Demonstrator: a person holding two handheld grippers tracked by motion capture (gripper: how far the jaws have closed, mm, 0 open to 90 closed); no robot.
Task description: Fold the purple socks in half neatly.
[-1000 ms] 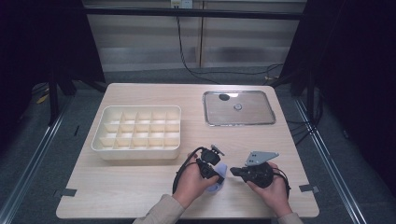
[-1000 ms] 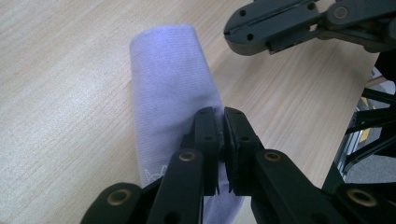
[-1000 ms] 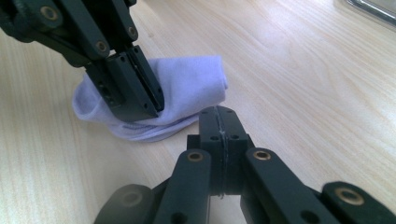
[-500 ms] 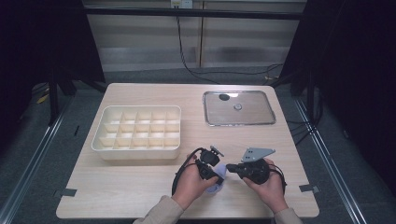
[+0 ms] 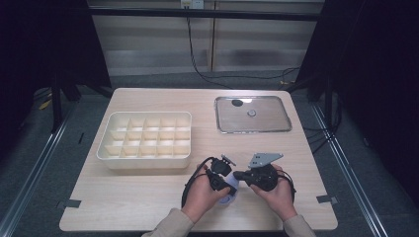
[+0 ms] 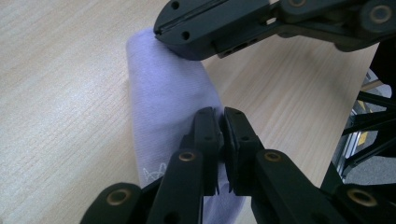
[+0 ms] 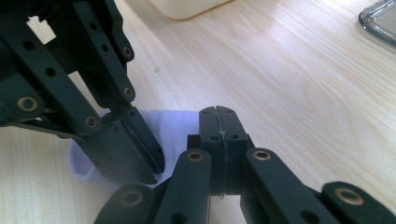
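A pale lilac cloth [image 5: 231,191] lies bunched on the wooden table [image 5: 148,202] near its front edge, between the person's two hands. In the left gripper view the cloth [image 6: 163,98] runs away from my left gripper [image 6: 221,114], whose jaws are shut and pinch its near edge. My right gripper [image 6: 161,35] comes in from the top, shut on the cloth's far end. In the right gripper view my right gripper [image 7: 218,112] is shut at the edge of the cloth [image 7: 175,126], and the left gripper [image 7: 152,170] grips it from the left. From above, the left gripper [image 5: 226,186] and right gripper [image 5: 236,175] nearly touch.
A cream box with several compartments [image 5: 143,159] stands left of centre, just beyond the hands. A shallow metal tray [image 5: 253,131] sits at the back right, holding a small dark piece [image 5: 237,103] and a small round piece [image 5: 251,113]. The table's front edge is close behind the hands.
Both hands have shifted slightly and the right gripper's jaws have swung in toward the left gripper over the cloth. The cloth stays in the same spot.
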